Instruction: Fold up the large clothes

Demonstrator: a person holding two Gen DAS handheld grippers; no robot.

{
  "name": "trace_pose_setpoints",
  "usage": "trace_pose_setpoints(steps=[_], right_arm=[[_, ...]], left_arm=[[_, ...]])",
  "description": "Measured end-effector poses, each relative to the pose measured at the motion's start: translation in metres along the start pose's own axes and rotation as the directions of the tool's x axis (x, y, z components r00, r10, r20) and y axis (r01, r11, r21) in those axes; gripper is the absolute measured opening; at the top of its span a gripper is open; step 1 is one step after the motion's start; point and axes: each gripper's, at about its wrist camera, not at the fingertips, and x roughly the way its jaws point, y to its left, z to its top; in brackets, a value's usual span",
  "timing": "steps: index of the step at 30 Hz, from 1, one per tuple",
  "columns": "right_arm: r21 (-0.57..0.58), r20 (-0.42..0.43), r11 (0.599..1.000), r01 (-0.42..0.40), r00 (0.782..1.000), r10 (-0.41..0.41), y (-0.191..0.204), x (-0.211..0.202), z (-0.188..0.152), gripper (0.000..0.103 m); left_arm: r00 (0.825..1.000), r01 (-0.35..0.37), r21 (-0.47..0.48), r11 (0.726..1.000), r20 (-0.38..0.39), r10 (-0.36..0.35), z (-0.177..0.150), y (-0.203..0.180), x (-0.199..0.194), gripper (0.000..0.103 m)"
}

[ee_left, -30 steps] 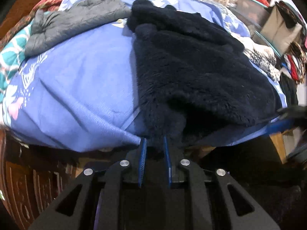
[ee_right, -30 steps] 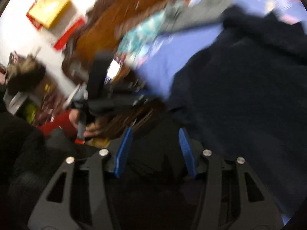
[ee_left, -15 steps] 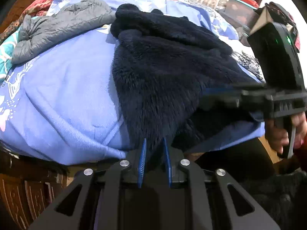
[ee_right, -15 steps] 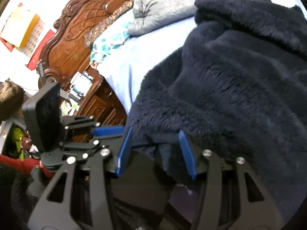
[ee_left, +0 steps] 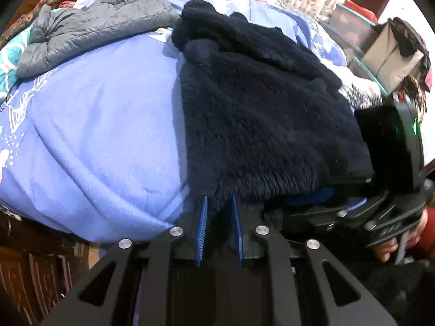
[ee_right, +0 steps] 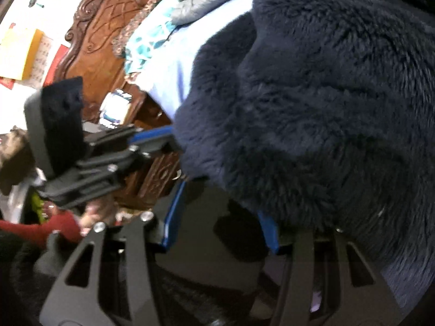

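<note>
the left gripper [ee_left: 218, 212] is pinching the near hem of the dark fleece coat [ee_left: 261, 114] between narrow jaws, and the right gripper [ee_right: 220, 209] is clamping the same hem just beside it. the coat is spreading away from both jaws across the blue bedspread [ee_left: 103, 125]. judging by this, the hem is gripped for a fold; next both hands need carrying it together toward the collar.

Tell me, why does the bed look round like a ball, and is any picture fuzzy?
Left wrist view: the fisheye lens bulges the blue bedspread; mostly sharp, corners black. Right wrist view: the navy fleece garment is slightly smeared, and the wall at top left is washed out white.
</note>
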Motion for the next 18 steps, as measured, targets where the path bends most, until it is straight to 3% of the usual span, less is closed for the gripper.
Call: trace_pose_setpoints(steps=[5,10,14,16,18], right_arm=[[-0.095,0.156,0.993,0.077,0.986,-0.062,0.015,-0.01,0.003,0.049],[-0.1,0.16,0.993,0.055,0.986,-0.039,0.011,-0.002,0.009,0.049],[-0.133,0.163,0.99,-0.037,0.985,0.058,0.024,0.001,0.016,0.049],[-0.202,0.139,0.974,-0.099,0.982,0.129,0.041,0.001,0.017,0.049],[-0.294,0.062,0.934,-0.204,0.971,0.231,0.067,0.004,0.012,0.049]], left_arm=[[0.999,0.027,-0.008,1.0,0.025,-0.026,0.022,0.0,-0.001,0.041],[0.998,0.042,-0.019,0.999,0.037,-0.041,0.046,0.001,0.005,0.041],[1.0,0.026,-0.024,0.999,-0.001,-0.026,0.055,0.006,0.017,0.041],[1.0,0.015,-0.02,1.0,-0.007,-0.015,0.057,0.009,0.019,0.041],[1.0,0.007,-0.031,0.999,-0.009,-0.008,0.061,0.014,0.02,0.041]])
